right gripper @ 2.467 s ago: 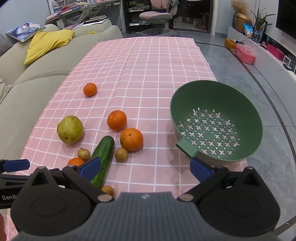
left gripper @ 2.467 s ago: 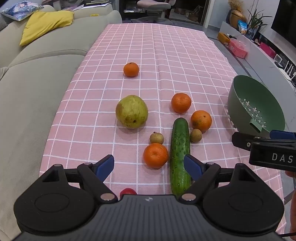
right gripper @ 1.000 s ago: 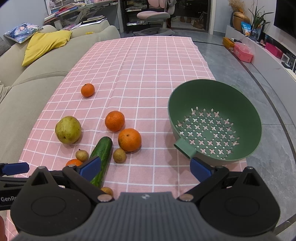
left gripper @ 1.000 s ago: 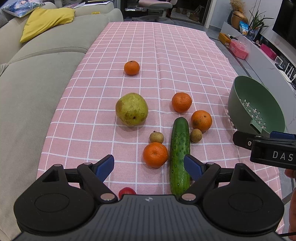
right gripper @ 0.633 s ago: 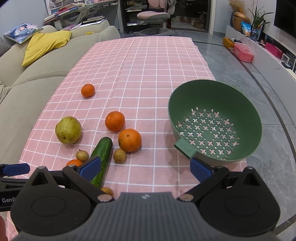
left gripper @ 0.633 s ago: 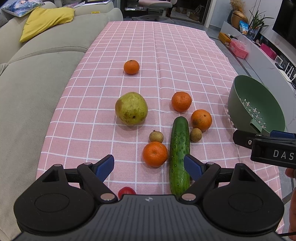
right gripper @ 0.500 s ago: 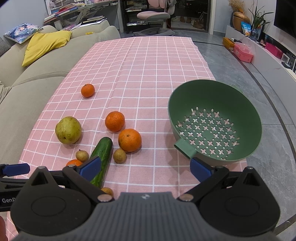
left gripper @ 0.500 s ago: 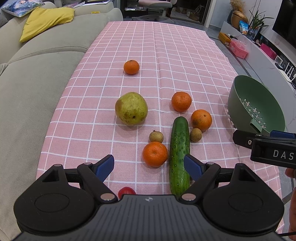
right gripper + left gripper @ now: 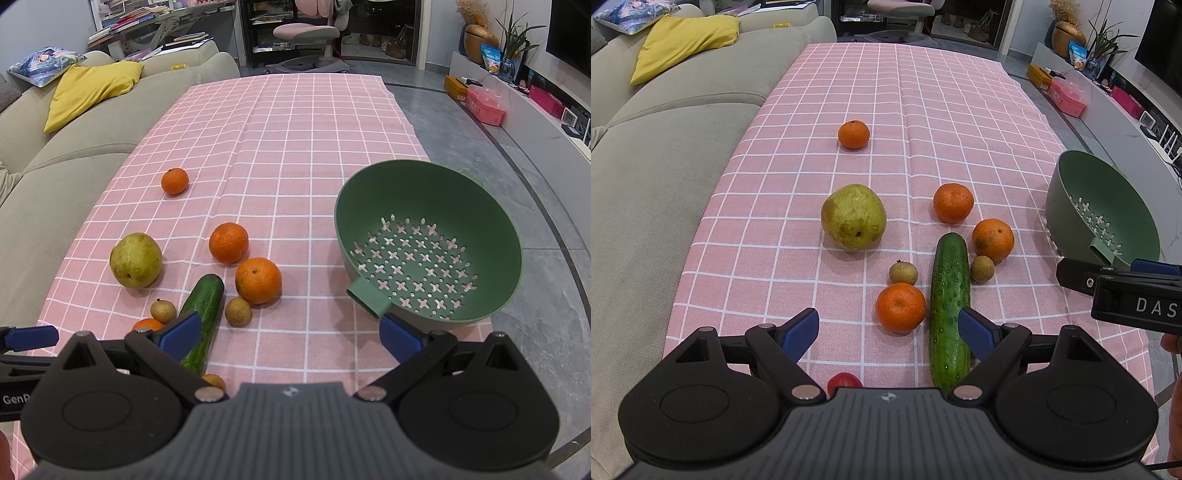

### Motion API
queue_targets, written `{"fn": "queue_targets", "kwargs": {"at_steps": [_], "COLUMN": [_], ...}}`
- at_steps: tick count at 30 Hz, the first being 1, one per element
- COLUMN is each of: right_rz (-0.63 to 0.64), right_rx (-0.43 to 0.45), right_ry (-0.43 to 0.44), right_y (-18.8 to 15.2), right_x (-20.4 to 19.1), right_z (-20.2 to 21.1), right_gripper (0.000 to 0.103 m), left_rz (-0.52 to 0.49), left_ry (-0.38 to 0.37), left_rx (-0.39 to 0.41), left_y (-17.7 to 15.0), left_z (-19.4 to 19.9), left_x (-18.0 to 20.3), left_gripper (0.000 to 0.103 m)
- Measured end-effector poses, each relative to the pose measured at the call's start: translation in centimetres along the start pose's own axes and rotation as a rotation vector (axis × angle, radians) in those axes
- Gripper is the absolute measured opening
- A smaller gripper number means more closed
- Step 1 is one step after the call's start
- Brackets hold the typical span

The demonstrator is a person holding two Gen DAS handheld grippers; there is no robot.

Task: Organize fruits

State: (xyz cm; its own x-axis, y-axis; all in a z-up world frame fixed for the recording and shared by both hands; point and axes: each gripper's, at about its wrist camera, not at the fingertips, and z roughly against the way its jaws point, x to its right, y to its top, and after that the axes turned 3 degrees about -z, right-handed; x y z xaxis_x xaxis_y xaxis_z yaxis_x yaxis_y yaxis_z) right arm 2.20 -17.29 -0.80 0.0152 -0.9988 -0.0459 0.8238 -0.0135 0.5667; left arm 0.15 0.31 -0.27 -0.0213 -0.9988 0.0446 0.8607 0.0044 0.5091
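Nothing moved, bumpy cucumber (image 9: 950, 299), perforated colander (image 9: 428, 243)

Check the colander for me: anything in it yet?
Empty. The right wrist view looks into the colander and shows only its bare perforated bottom; every fruit still lies on the tablecloth.

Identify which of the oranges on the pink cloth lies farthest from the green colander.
The small orange lying alone far up the cloth, beyond the pear. The other three sit clustered around the cucumber, closer to the colander.
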Motion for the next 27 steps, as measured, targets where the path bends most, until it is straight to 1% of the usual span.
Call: {"fn": "queue_targets", "kwargs": {"at_steps": [7,11,15,17,21,23,24,27], "right_rz": [0.011,0.025,0.012,-0.006,-0.004,-0.006,-0.009,0.007], "right_rx": [0.009,0.023,-0.030,-0.058,-0.109,-0.108,-0.108,-0.112], "right_ry": [0.006,0.040,0.104,0.120,0.143,0.156,0.173,0.189], "right_y": [0.0,-0.2,-0.5,-0.8,-1.3,-1.5,-1.6,-1.9], "right_x": [-0.1,-0.2,-0.1,0.1,0.2,0.1,0.1,-0.4], "right_z": [0.1,0.3,-0.5,-1.1,-2.1,-2.3,-2.3,-2.5], "right_gripper": [0.099,0.099,0.099,0.099,0.099,0.099,0.099,0.098], "left_rz": [-0.004,-0.007,-0.001,0.001,0.016,0.016,0.014,0.010], "left_ry": [-0.001,0.008,0.025,0.037,0.028,0.016,0.016,0.020], "left_rx": [0.002,-0.009,-0.010,-0.020,-0.034,-0.025,-0.018,-0.009], "left_y": [0.1,0.2,0.5,0.7,0.9,1.0,1.1,1.4], "left_z": [-0.1,-0.7,-1.3,-1.7,-2.2,-2.1,-2.0,-2.0], "left_x": [0.0,-0.2,-0.9,-1.3,-2.0,-2.1,-2.1,-2.2], "left_gripper": [0.100,0.100,0.099,0.095,0.092,0.092,0.092,0.092]}}
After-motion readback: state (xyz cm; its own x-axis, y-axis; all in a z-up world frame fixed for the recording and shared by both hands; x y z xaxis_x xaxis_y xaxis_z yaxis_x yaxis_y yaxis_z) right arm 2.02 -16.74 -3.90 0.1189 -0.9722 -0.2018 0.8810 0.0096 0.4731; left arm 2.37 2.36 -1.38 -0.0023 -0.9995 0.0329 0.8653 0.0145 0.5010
